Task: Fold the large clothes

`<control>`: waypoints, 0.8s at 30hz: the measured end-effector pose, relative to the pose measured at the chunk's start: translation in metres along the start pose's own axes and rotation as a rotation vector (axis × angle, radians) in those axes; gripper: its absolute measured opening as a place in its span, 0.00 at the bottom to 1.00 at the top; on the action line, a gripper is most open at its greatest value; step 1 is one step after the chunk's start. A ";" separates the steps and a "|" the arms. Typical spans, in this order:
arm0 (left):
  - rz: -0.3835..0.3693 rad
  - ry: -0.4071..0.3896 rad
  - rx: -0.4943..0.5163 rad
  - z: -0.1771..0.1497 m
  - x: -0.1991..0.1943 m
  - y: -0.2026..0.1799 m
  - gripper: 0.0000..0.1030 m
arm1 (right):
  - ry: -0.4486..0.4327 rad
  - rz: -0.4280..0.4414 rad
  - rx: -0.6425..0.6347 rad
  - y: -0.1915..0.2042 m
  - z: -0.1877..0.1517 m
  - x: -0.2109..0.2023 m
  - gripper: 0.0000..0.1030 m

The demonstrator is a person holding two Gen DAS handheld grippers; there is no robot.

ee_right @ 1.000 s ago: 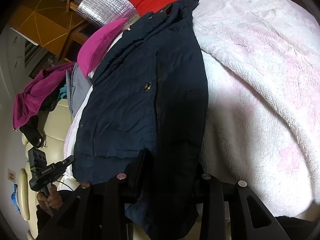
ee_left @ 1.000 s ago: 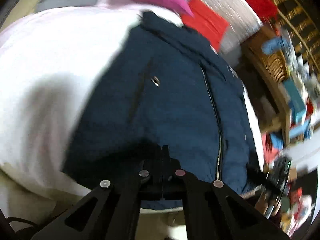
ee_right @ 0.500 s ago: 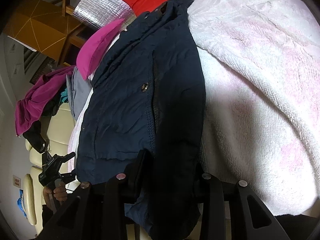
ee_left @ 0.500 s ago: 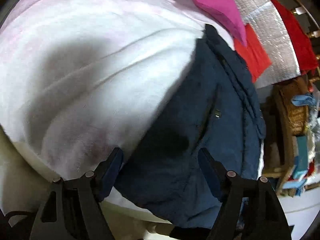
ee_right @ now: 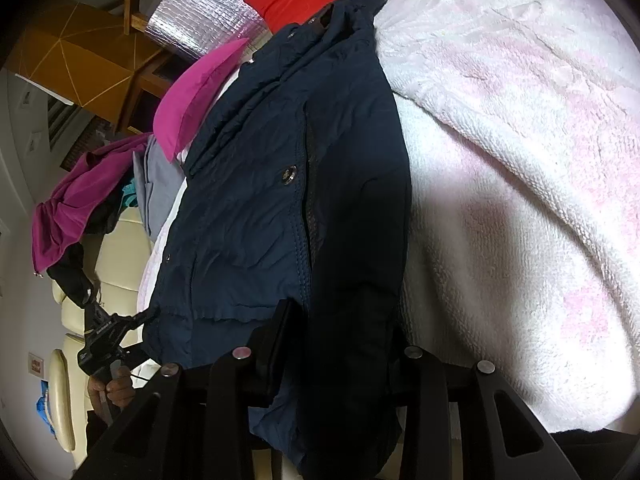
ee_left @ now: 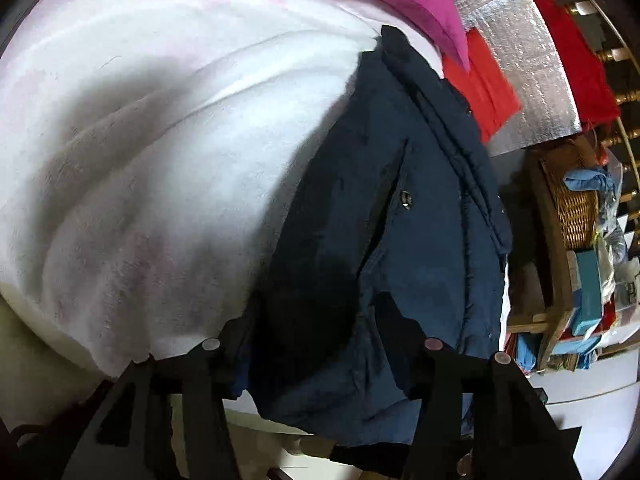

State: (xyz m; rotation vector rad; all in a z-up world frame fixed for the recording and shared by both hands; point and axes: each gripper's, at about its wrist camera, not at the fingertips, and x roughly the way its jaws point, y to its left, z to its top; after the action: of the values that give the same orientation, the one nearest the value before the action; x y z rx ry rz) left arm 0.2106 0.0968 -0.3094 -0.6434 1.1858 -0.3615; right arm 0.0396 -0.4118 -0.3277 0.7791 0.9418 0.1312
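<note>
Both hand-held grippers straddle our navy jacket (ee_left: pixel 400 208) hem, left (ee_left: pixel 316 336) just closing, right (ee_right: pixel 336 332) clamped, so slippery fabric might slide out.

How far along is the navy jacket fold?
Done: the navy jacket lies folded lengthwise on the white blanket. In hand: the right gripper pinches its hem; the left gripper has just been closing around the other bottom edge. Left: folding the hem up toward the collar.
</note>
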 end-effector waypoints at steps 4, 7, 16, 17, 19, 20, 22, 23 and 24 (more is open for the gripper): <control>0.027 -0.003 0.150 -0.009 0.005 -0.023 0.23 | -0.035 -0.012 -0.085 0.016 -0.003 -0.003 0.29; 0.029 -0.021 0.184 -0.013 0.004 -0.028 0.19 | -0.059 -0.015 -0.113 0.023 -0.004 -0.006 0.28; 0.073 -0.025 0.223 -0.016 0.008 -0.031 0.25 | -0.040 -0.025 -0.117 0.020 -0.003 0.004 0.39; 0.072 -0.029 0.235 -0.018 0.008 -0.032 0.22 | -0.046 -0.038 -0.137 0.023 -0.003 0.004 0.26; 0.057 -0.042 0.244 -0.019 0.005 -0.033 0.17 | -0.067 -0.047 -0.168 0.027 -0.003 -0.001 0.19; 0.046 -0.050 0.246 -0.020 0.003 -0.034 0.16 | -0.081 -0.042 -0.174 0.029 -0.003 -0.004 0.18; 0.034 -0.064 0.252 -0.022 -0.002 -0.035 0.14 | -0.116 -0.040 -0.188 0.033 -0.004 -0.013 0.15; 0.026 -0.074 0.255 -0.024 -0.006 -0.037 0.13 | -0.133 -0.040 -0.194 0.036 -0.004 -0.018 0.15; 0.017 -0.080 0.256 -0.025 -0.010 -0.037 0.13 | -0.157 -0.038 -0.199 0.039 -0.006 -0.024 0.15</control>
State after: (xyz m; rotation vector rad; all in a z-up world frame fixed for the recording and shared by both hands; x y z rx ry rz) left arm 0.1861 0.0670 -0.2843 -0.4211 1.0471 -0.4599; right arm 0.0293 -0.3903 -0.2880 0.5785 0.7807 0.1270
